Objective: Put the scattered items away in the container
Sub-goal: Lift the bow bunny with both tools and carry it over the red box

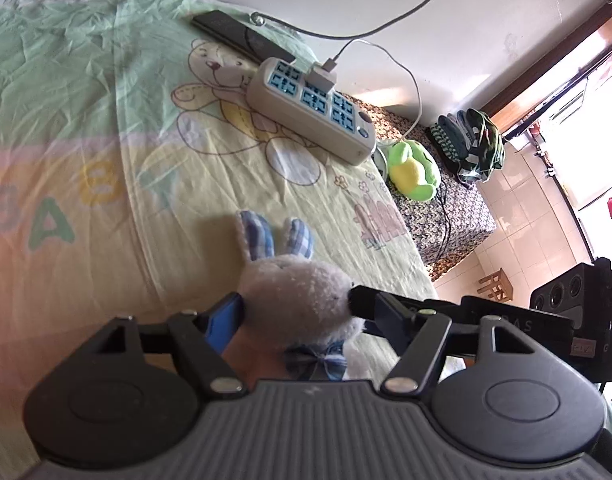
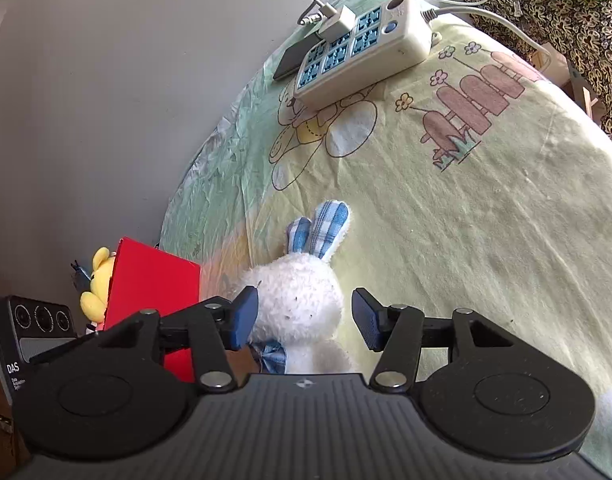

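Note:
A white plush rabbit [image 1: 296,296] with blue checked ears and a blue bow lies on the printed bed sheet [image 1: 106,128]. My left gripper [image 1: 294,308] has its jaws pressed against both sides of the rabbit's head. In the right wrist view the rabbit [image 2: 298,304] sits between the jaws of my right gripper [image 2: 304,316], which stand open; the left pad touches the head, the right pad is apart from it. A red container [image 2: 154,288] stands at the bed's left edge with a yellow plush toy [image 2: 96,284] beside it.
A white power strip [image 1: 310,106] with a plugged charger lies on the sheet, and a dark phone [image 1: 242,34] lies beyond it. A green and yellow plush [image 1: 412,170] and folded clothes [image 1: 470,144] sit on a patterned box beside the bed. A wall is close behind.

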`<action>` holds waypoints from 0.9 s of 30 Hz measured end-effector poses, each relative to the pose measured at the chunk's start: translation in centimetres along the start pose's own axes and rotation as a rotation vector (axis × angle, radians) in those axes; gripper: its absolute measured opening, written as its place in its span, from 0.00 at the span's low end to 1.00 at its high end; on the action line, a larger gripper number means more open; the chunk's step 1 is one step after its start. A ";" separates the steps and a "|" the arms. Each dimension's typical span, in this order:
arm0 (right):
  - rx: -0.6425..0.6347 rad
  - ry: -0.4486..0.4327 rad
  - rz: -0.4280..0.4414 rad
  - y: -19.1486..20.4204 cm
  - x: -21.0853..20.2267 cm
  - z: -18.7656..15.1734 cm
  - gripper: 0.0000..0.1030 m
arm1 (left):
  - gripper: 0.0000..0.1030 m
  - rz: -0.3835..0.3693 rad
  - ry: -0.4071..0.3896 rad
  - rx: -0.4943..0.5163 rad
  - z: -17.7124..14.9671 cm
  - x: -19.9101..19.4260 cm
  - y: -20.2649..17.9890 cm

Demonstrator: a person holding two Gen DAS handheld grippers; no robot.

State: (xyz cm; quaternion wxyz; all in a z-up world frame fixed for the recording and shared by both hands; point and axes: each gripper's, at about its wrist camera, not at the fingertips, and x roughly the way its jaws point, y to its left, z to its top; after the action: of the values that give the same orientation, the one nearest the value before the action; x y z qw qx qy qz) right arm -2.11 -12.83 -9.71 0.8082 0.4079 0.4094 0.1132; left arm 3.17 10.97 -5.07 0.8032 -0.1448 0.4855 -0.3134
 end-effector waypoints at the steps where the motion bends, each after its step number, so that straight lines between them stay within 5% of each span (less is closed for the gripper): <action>1: 0.017 0.004 -0.004 -0.3 0.4 0.1 0.54 | 0.69 -0.004 -0.006 -0.008 0.0 0.0 0.2; 11: 0.178 0.083 0.117 -2.0 2.7 0.0 0.60 | 0.73 -0.106 -0.023 -0.206 0.1 0.0 4.4; 14: 0.224 0.087 0.164 -2.2 3.1 -0.1 0.54 | 0.73 -0.120 -0.027 -0.249 0.0 0.0 4.9; 27: 0.181 0.054 0.201 -0.1 -0.8 -1.2 0.48 | 0.71 -0.179 -0.074 -0.159 -1.0 -3.0 1.8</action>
State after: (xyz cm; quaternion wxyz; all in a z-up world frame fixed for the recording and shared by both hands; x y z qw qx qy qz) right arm -3.51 -12.66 -9.69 0.7416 0.5147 0.3965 0.1671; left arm 1.95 14.32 -4.44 0.7754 -0.2624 0.4640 -0.3386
